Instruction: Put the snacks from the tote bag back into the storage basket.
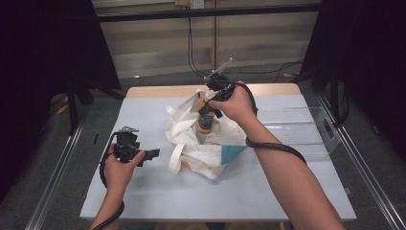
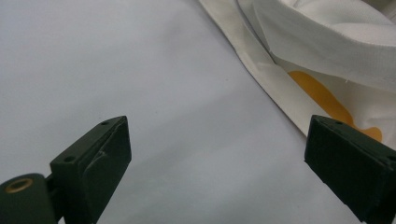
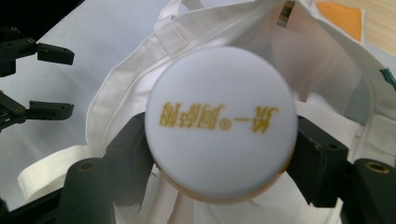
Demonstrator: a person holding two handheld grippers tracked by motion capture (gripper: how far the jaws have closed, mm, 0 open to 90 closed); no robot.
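Note:
A white cloth bag (image 1: 203,143) with orange and teal patches lies crumpled at the table's middle. Above its mouth my right gripper (image 1: 209,106) points down, shut on an orange bottle (image 1: 206,120) with a white cap. In the right gripper view the white cap (image 3: 221,122), printed with gold characters, sits clamped between both jaws, and the open bag (image 3: 327,70) lies beneath. My left gripper (image 1: 152,154) rests low at the left of the bag, open, nothing between its jaws. Its own view shows the open left gripper (image 2: 217,158) over bare table, the bag's edge (image 2: 327,56) at upper right.
The table (image 1: 143,201) has a pale grey cover and a wooden strip along the far edge. A clear plastic box (image 1: 297,129) stands at the right of the bag. Metal rails run along both sides of the table.

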